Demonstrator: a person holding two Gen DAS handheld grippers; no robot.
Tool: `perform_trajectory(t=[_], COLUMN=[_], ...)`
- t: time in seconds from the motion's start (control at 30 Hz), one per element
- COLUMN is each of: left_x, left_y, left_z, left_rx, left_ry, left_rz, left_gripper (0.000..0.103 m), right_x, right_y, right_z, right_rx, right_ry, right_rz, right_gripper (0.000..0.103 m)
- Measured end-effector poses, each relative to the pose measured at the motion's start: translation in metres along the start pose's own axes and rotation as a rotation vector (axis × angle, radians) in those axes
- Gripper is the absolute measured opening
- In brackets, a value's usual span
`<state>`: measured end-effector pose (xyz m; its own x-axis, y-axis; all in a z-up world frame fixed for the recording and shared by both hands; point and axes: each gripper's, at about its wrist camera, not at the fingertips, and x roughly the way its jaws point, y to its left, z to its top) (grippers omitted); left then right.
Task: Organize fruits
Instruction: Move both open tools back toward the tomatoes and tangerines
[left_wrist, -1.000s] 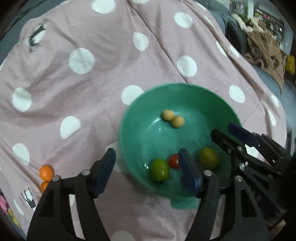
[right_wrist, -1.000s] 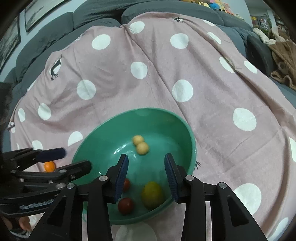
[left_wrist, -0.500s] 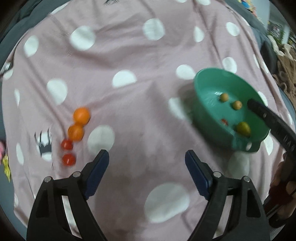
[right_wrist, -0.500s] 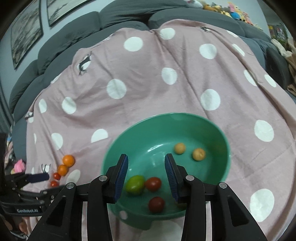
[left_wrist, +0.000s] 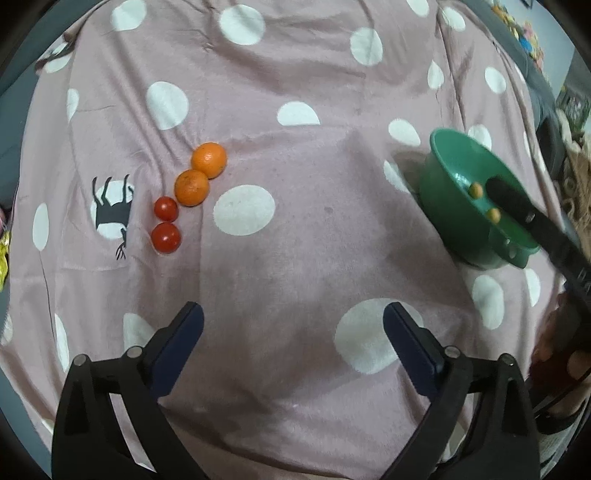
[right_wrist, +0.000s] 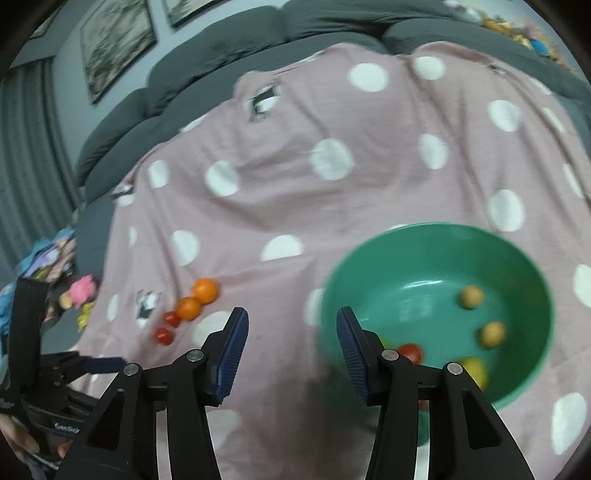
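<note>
A pink blanket with white dots (left_wrist: 295, 229) covers a grey sofa (right_wrist: 207, 85), whose cushions rise at 12 o'clock in the right wrist view; framed pictures (right_wrist: 118, 40) hang at 10 o'clock. The cloth between the loose fruit and the bowl is bare and wrinkled.

Left wrist view: two oranges (left_wrist: 201, 173) and two red tomatoes (left_wrist: 165, 224) lie in a touching row at 10 o'clock, near a deer print (left_wrist: 110, 212). The green bowl (left_wrist: 443, 173) sits at 3 o'clock, well apart from them.

Left gripper (left_wrist: 293, 332): jaws wide and opening, nothing between them, above bare cloth.

Right gripper (right_wrist: 291, 336): jaws partly apart and opening, nothing gripped; its right finger overlaps the bowl's near rim in this view, contact uncertain. The bowl holds two tan round fruits (right_wrist: 480, 314), a red tomato (right_wrist: 410, 352) and a yellow-green fruit (right_wrist: 474, 369).
</note>
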<state>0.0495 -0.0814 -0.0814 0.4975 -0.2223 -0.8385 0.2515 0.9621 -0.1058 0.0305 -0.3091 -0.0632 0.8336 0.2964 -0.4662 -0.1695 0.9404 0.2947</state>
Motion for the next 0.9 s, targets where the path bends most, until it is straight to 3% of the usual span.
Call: perform_trajectory(t=[0.23, 0.37, 0.47, 0.6, 0.67, 0.73, 0.77, 0.87, 0.9], left_x=[-0.036, -0.062, -0.082, -0.100, -0.093, -0.073, -0.059, -0.028, -0.021], left_y=[0.040, 0.070, 0.084, 0.104, 0.111, 0.113, 0.110, 0.093, 0.089], left_z=[-0.005, -0.009, -0.010, -0.013, -0.014, -0.008, -0.004, 0.005, 0.007], left_rx=[-0.153, -0.236, -0.247, -0.288, -0.307, -0.269, -0.216, -0.031, 0.007], left_ry=[-0.131, -0.218, -0.290, -0.378, -0.388, -0.311, -0.249, -0.162, -0.162], left_rz=[-0.052, -0.185, -0.188, -0.275, -0.356, -0.415, -0.377, -0.088, -0.062], left_gripper=[0.101, 0.102, 0.102, 0.102, 0.102, 0.102, 0.102, 0.102, 0.101], right_x=[0.019, 0.034, 0.045, 0.058, 0.062, 0.067, 0.071, 0.080, 0.082], right_y=[0.042, 0.057, 0.068, 0.081, 0.085, 0.089, 0.090, 0.091, 0.091], right_z=[-0.011, -0.021, -0.029, -0.037, -0.038, -0.037, -0.036, -0.029, -0.025], right_rx=[-0.126, -0.136, -0.134, -0.140, -0.139, -0.133, -0.129, -0.122, -0.121], right_ry=[0.060, 0.121, 0.172, 0.233, 0.252, 0.278, 0.289, 0.319, 0.324], right_rz=[0.093, 0.171, 0.208, 0.219, 0.224, 0.220, 0.215, 0.195, 0.188], right_gripper=[0.050, 0.050, 0.050, 0.050, 0.050, 0.050, 0.050, 0.050, 0.050])
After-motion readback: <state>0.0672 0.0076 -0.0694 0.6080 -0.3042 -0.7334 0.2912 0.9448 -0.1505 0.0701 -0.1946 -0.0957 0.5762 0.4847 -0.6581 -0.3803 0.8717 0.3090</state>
